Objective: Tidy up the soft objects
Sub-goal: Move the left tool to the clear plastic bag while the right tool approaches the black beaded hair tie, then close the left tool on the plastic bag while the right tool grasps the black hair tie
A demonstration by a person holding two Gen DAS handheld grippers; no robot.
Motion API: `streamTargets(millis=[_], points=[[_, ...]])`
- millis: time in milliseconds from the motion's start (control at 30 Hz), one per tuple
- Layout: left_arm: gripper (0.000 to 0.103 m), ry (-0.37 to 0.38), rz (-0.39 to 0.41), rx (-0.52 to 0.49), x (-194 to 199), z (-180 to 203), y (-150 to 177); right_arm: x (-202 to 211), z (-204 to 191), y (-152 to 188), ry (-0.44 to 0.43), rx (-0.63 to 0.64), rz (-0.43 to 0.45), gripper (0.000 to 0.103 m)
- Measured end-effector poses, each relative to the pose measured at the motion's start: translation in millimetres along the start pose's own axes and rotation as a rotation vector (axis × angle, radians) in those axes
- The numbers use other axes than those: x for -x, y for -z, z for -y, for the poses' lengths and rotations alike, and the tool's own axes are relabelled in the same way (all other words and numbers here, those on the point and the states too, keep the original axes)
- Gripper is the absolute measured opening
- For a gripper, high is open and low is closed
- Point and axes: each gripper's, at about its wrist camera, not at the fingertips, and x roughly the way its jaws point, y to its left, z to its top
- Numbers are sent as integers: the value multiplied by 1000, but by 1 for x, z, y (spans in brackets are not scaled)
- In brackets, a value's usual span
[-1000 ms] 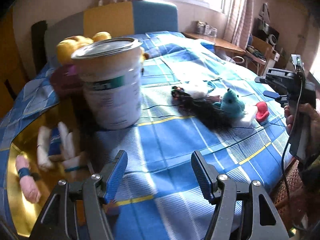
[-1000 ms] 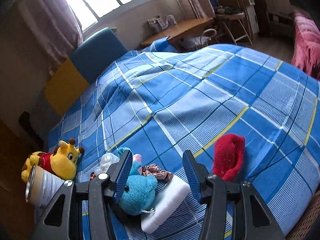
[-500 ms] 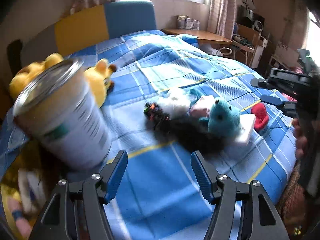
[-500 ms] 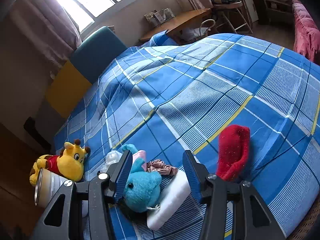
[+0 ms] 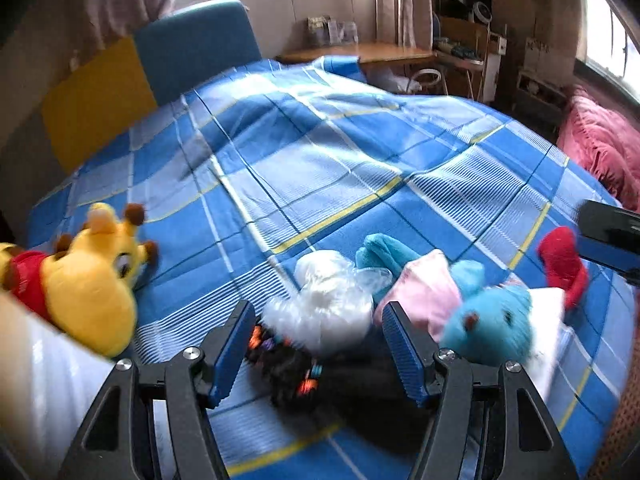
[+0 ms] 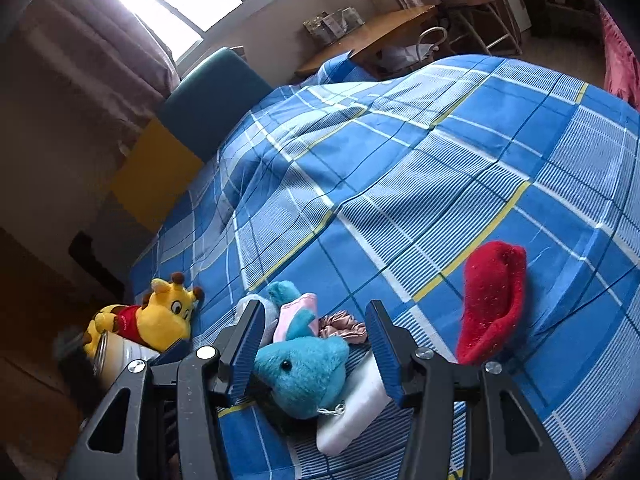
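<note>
Plush and cloth make up nearly everything here, all lying on the blue plaid bed [image 5: 320,152]. At far left a white tin can [image 6: 116,356] is cut off and blurred in the left wrist view, so its contents cannot be told. Against it lies the yellow giraffe plush [image 5: 92,280] in a red shirt: light and squashy, best pinched across the body or neck. Next comes the pile. A crinkled clear plastic bag [image 5: 328,300] with something white inside looks slippery and likely to slide out of a pinch, so a bunched fold seems the better hold. Under it a black furry item [image 5: 296,380] with small coloured spots is smeared by motion blur and I cannot identify it. The left gripper [image 5: 318,352] hangs just over these two, jaws apart and empty. A pink cloth [image 5: 424,292] and a brown scrunchie [image 6: 344,324] are thin, limp, and partly buried. The blue plush animal [image 6: 304,372] rests on a white pillow-like pad [image 6: 352,404], which is half hidden; both should compress easily. The right gripper [image 6: 316,348] frames the blue plush, jaws spread, gripping nothing. Farthest right, apart from the pile, lies a red fuzzy piece [image 6: 492,300], floppy and easy to take at its middle.
</note>
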Motion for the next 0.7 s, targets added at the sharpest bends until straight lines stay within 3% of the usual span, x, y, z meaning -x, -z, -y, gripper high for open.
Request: streamTargets(millis=[200, 300, 333, 400, 700], points=[[66, 10, -60, -16, -44, 5, -8, -3, -1, 1, -17, -9, -14, 53], [39, 21, -116, 15, -62, 0, -4, -4, -2, 1, -20, -3, -13, 53], [36, 18, -102, 37, -61, -3, -2, -4, -2, 1, -22, 3, -10, 53], [35, 66, -72, 93, -49, -11, 3, -3, -4, 1, -17, 23, 1, 53], [35, 101, 97, 212, 48, -26, 37, -5, -9, 3, 7, 66, -6, 53]])
